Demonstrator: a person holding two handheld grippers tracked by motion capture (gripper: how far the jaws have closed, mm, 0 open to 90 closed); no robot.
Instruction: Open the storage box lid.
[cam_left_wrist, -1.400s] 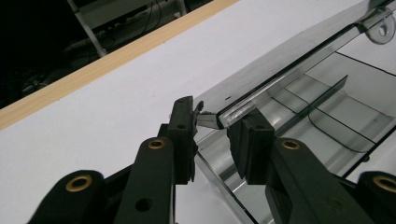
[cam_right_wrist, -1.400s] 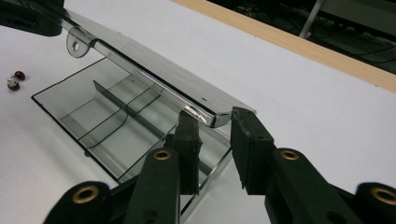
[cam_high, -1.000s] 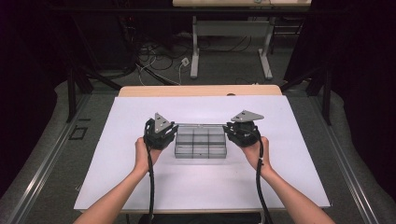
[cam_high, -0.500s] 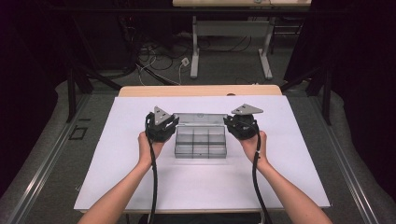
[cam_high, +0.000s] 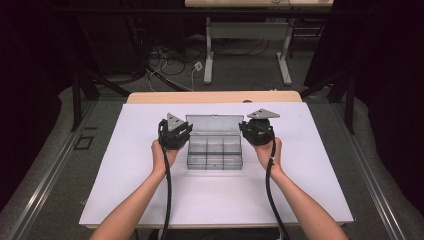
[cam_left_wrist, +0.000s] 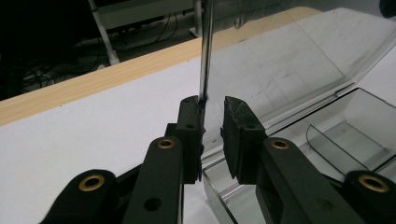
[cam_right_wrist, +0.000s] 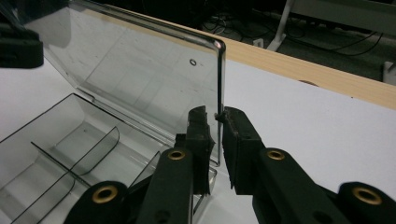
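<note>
Clear compartment box (cam_high: 215, 152) sits mid-table on the white sheet (cam_high: 125, 165), lid (cam_high: 214, 125) raised near upright on its far hinge. Left hand-held gripper (cam_left_wrist: 212, 109) pinches the lid's left edge; right hand-held gripper (cam_right_wrist: 215, 119), jaws just closing, pinches the right edge. Gripping both ends likely keeps the thin lid from twisting (it looks flexible). Compartments look empty. Wooden table (cam_high: 210, 96) edge beyond, desk legs (cam_high: 209, 55) and cables (cam_high: 165, 60) on the floor farther back; nothing blocks the lid.
</note>
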